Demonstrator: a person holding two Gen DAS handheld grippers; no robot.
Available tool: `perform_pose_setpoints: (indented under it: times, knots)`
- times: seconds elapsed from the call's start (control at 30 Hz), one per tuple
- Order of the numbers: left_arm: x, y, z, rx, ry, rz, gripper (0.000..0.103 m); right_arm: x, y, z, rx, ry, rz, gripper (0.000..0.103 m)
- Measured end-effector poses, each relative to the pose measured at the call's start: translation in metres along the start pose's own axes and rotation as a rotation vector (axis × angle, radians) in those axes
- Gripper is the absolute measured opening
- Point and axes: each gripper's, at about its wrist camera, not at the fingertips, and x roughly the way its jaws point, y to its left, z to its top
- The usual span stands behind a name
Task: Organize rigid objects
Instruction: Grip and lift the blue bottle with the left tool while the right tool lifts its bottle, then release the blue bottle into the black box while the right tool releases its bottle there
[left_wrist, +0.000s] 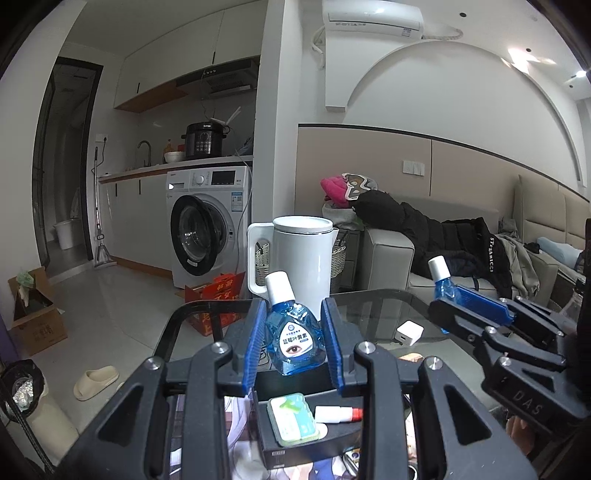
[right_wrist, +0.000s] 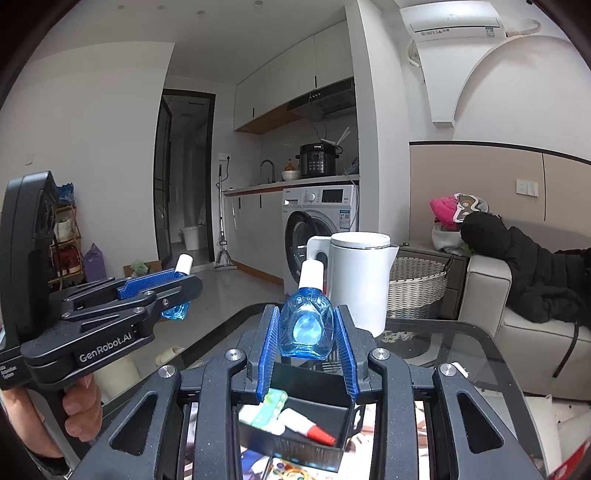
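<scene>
Holding one blue eye-drop bottle (left_wrist: 294, 332) in the left tool (left_wrist: 293, 343), another bottle (right_wrist: 306, 325) in the right tool (right_wrist: 308, 343), both above the black box (right_wrist: 314, 384) (seemingly near-centre). Lowering upright, releasing inside.

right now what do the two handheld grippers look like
Both are matte black plastic linkage frames with silver screw heads and ribbed blue pads lining the jaws. The left gripper carries white "GenRobot.AI" lettering on its side; the right gripper shows embossed "DAS". No cables show.
</scene>
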Motion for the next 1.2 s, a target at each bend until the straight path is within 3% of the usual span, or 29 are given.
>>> perform_pose_setpoints:
  times: [0.37,0.67,0.8,0.9,1.2]
  knots:
    - [0.034,0.003,-0.008,-0.018,0.010,0.011,0.029,0.052,-0.012,-0.001,0.042,0.012,-0.012,0.031]
    - [0.048,0.006,-0.005,-0.035,0.021,0.013,0.029,0.065,-0.019,-0.005,0.073,0.039,0.003,0.031]
    - [0.057,0.005,-0.007,-0.038,0.060,0.021,0.029,0.073,-0.018,-0.008,0.072,0.072,-0.004,0.031]
    - [0.069,0.006,-0.008,-0.046,0.122,0.023,0.029,0.085,-0.016,-0.010,0.067,0.138,-0.015,0.031]
    - [0.107,0.001,-0.027,-0.037,0.343,0.038,0.029,0.134,-0.019,-0.036,0.098,0.446,-0.019,0.030]
